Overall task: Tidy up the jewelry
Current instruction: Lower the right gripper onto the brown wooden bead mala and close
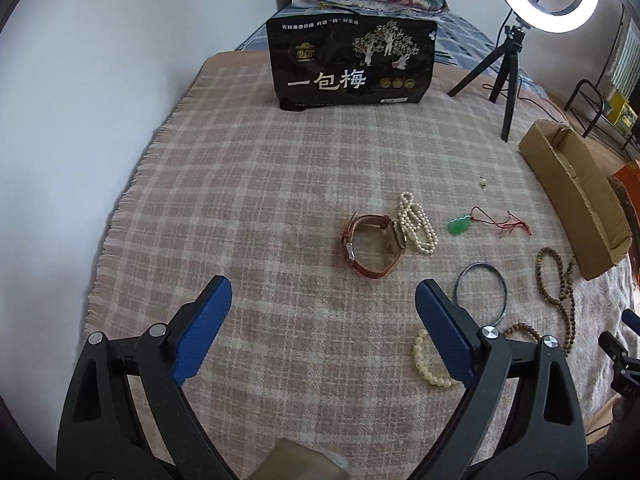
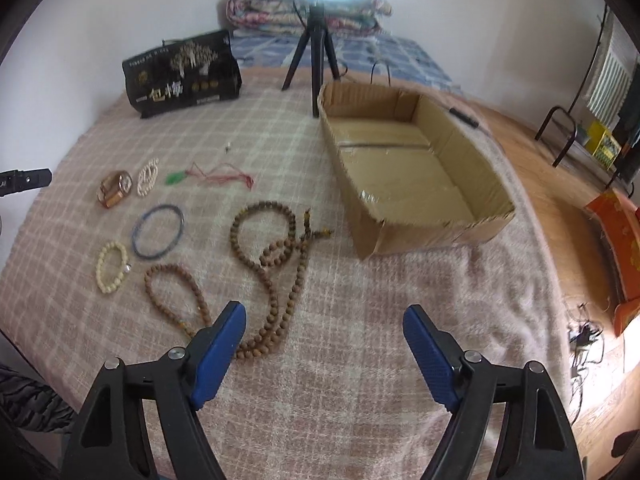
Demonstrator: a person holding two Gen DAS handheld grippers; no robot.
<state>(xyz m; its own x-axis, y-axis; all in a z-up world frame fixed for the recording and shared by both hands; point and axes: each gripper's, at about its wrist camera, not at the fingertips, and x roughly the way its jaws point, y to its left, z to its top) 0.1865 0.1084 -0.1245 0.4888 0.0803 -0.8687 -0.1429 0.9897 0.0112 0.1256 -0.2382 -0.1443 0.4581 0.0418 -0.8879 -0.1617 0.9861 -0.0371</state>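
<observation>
Both hand-held grippers hang over the bed w/ jaws apart, nothing between: left hand-held gripper [image 1: 323,300] near the watch [image 1: 374,246], right hand-held gripper [image 2: 324,318] beside the brown bead strand [image 2: 272,264]. Jewelry lies scattered left of the cardboard box [image 2: 496,216] (still bare). Best to pinch one piece at a time, low to the blanket [image 2: 360,360].

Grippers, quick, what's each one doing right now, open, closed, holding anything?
Left gripper: open, holding nothing, jaws wide above the blanket.
Right gripper: open, holding nothing, jaws wide beside the brown bead necklace.
</observation>
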